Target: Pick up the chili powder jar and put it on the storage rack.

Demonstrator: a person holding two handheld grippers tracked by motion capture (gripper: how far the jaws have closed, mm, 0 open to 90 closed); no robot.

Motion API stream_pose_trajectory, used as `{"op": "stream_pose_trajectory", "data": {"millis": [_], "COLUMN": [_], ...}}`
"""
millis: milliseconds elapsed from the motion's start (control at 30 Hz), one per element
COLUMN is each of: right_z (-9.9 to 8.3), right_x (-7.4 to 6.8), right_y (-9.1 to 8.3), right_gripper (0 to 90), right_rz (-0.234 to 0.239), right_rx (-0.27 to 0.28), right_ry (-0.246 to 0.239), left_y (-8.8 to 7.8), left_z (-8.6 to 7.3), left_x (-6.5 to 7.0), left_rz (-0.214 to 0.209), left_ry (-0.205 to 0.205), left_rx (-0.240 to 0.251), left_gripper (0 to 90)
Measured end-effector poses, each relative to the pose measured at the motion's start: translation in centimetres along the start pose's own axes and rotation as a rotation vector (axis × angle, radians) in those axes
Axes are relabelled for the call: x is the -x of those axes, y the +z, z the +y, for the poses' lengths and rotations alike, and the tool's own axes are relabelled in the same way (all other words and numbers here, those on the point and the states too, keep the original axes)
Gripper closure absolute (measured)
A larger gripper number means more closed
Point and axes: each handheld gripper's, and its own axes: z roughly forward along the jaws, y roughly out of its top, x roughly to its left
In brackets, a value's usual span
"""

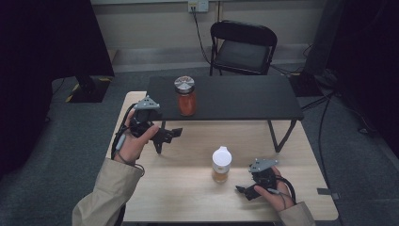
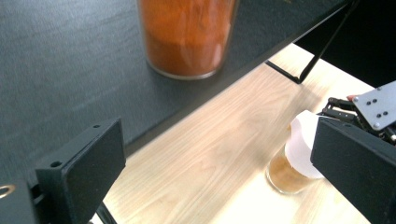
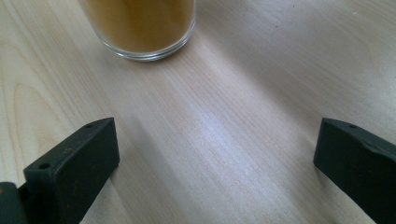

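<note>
Glass, two jars of it, sits between a person's hand-held tools at a pale wood table (image 1: 188, 188). Nearest the right gripper (image 1: 241, 190) stands a small clear glass jar w/ white flip-top cap and tan-brown powder inside (image 1: 221, 165), upright on the bare wood, centre-right, just beside that gripper and not touching it. Right gripper view: both black jaws spread wide, nothing between them, jar base (image 3: 140, 28) dead ahead. Left gripper (image 1: 170, 136), held up over the table's left side, likewise gaping and empty; its view looks past the jaws to a taller clear glass jar of orange-red powder w/ ribbed silver lid (image 1: 185, 96), standing near the front edge of a low black shelf-table (image 1: 244, 96), well apart from the small jar. A black folding chair (image 1: 242, 47) stands behind.

Handling, as judged: small jar looks rigid, smooth-walled, so slippery to hard jaws; breakable if tipped or squeezed unevenly; approx. half full, prob. light to moderate. Best hold is across the straight glass body below the cap, jaws square on opposite sides, low enough to stay stable. Cap looks like plastic and may flex or pop, so avoid gripping there.
</note>
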Motion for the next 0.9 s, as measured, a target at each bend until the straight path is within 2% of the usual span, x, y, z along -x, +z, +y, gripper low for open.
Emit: {"op": "stream_pose_trajectory", "data": {"millis": [200,333,767,900], "right_z": [0.0,0.0,0.0,0.0], "right_x": [0.0,0.0,0.0,0.0], "right_y": [0.0,0.0,0.0,0.0], "right_gripper": [0.0,0.0,0.0,0.0], "right_rz": [0.000,0.000,0.000,0.000], "right_rx": [0.000,0.000,0.000,0.000], "right_ry": [0.000,0.000,0.000,0.000], "left_y": [-0.1,-0.1,1.3,1.6], "left_z": [-1.5,-2.4,-5.8,-6.7], "left_x": [-0.1,0.0,-0.3,-0.5], "left_rz": [-0.019,-0.024,-0.074,-0.077], "left_ry": [-0.004,0.008,-0.003,-0.013], "left_rx": [0.010,0.010,0.007,0.007], "left_gripper": [2.7,2.7,2.7,2.6]}}
